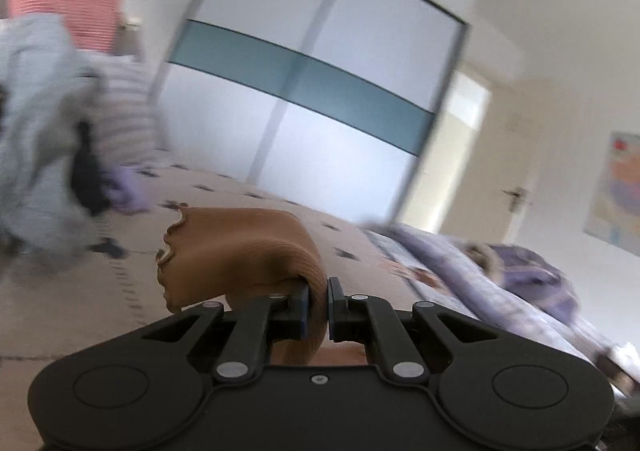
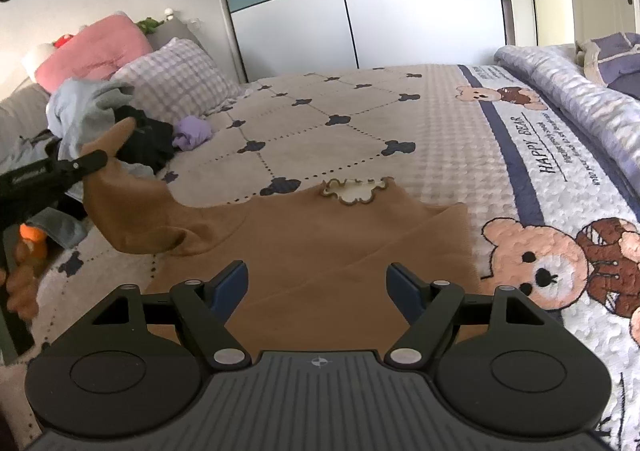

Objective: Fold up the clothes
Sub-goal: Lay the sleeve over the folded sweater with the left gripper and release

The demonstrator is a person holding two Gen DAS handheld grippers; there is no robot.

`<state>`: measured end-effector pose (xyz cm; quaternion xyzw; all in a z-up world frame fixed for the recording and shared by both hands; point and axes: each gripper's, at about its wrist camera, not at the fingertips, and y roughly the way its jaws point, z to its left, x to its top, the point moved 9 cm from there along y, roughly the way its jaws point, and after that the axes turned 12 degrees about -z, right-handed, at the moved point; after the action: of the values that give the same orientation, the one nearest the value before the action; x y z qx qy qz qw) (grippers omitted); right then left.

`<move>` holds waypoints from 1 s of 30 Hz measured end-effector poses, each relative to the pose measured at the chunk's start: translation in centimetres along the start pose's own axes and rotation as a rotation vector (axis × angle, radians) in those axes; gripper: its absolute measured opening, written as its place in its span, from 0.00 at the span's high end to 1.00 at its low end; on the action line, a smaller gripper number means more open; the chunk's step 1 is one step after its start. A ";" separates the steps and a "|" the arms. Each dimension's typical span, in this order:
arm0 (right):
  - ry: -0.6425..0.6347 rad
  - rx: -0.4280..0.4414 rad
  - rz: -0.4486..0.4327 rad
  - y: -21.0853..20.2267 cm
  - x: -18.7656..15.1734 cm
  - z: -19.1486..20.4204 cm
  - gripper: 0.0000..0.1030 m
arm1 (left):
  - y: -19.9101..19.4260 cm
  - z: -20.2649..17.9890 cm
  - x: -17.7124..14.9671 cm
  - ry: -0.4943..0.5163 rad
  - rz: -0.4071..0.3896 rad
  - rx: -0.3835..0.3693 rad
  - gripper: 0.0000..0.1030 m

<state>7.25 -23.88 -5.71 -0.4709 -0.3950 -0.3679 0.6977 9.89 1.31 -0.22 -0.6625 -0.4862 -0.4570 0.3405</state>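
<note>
A brown garment (image 2: pixel 312 247) with a cream scalloped collar (image 2: pixel 356 191) lies flat on the bed, its right sleeve folded across the body. My left gripper (image 1: pixel 318 305) is shut on the brown garment's left sleeve cuff (image 1: pixel 240 251) and holds it lifted above the bed. In the right wrist view the left gripper (image 2: pixel 90 163) shows at the left edge, with the sleeve (image 2: pixel 128 207) hanging from it. My right gripper (image 2: pixel 318 281) is open and empty, low over the garment's lower part.
A pile of loose clothes (image 2: pixel 100 119) sits at the head of the bed beside a pink pillow (image 2: pixel 92 51) and a checked pillow (image 2: pixel 172 79). A rolled lilac quilt (image 2: pixel 572 91) lies along the right side. The bear-print bedspread (image 2: pixel 460 131) covers the bed. A wardrobe (image 2: pixel 360 3) stands behind.
</note>
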 end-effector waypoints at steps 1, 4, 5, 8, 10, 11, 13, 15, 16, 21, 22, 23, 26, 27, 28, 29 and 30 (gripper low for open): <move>0.006 0.002 -0.001 0.0 0.1 0.0 0.21 | -0.1 -1.2 -0.5 0.010 0.013 -0.038 0.96; 0.063 0.021 -0.003 -0.2 0.2 -0.4 0.21 | -0.2 -4.6 -2.0 0.035 0.055 -0.153 0.96; 0.086 0.027 -0.003 -0.4 0.3 -0.6 0.21 | -0.2 -5.6 -2.5 0.045 0.070 -0.189 0.96; 0.153 0.048 -0.005 -0.7 0.4 -1.2 0.21 | -0.2 -8.4 -4.7 0.085 0.132 -0.290 0.96; 0.198 0.062 -0.006 -0.9 0.6 -1.6 0.21 | -0.3 -10.2 -6.7 0.122 0.186 -0.350 0.96; 0.224 0.070 -0.004 -1.0 0.6 -1.8 0.21 | -0.3 -11.0 -7.7 0.140 0.212 -0.372 0.96; 0.292 0.082 0.015 -0.8 0.0 -2.7 0.21 | -0.4 -11.9 -9.8 0.161 0.258 -0.392 0.96; 0.350 0.083 0.038 -0.6 -0.6 -3.5 0.21 | -0.3 -12.5 -11.7 0.172 0.313 -0.404 0.95; 0.371 0.078 0.048 -0.5 -0.9 -3.8 0.21 | -0.4 -12.7 -12.6 0.182 0.341 -0.409 0.95; 0.372 0.030 0.077 0.0 -1.8 -4.8 0.21 | -0.7 -13.0 -16.2 0.233 0.460 -0.441 0.87; 0.365 0.023 0.080 0.1 -1.9 -4.8 0.21 | -0.9 -13.1 -16.6 0.233 0.473 -0.455 0.76; 0.361 0.017 0.082 0.1 -1.9 -4.9 0.21 | -1.0 -13.2 -17.0 0.233 0.485 -0.469 0.65; 0.363 0.011 0.084 0.0 -2.0 -5.2 0.21 | -1.5 -13.7 -17.1 0.241 0.483 -0.521 0.47; 0.364 0.010 0.084 -0.1 -2.0 -5.3 0.21 | -1.7 -13.9 -17.2 0.245 0.480 -0.536 0.45; 0.365 0.008 0.085 -0.1 -2.1 -5.4 0.21 | -1.8 -14.0 -17.3 0.243 0.480 -0.546 0.40; 0.366 0.006 0.086 -0.1 -2.1 -5.5 0.21 | -1.7 -13.9 -17.3 0.228 0.485 -0.550 0.38; 0.367 0.004 0.086 -0.2 -2.2 -5.6 0.21 | -1.5 -13.8 -17.4 0.206 0.489 -0.547 0.38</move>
<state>7.33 -28.89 -8.93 -0.4111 -0.2412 -0.4167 0.7741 2.72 -16.42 -11.60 -0.7761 -0.1368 -0.5392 0.2970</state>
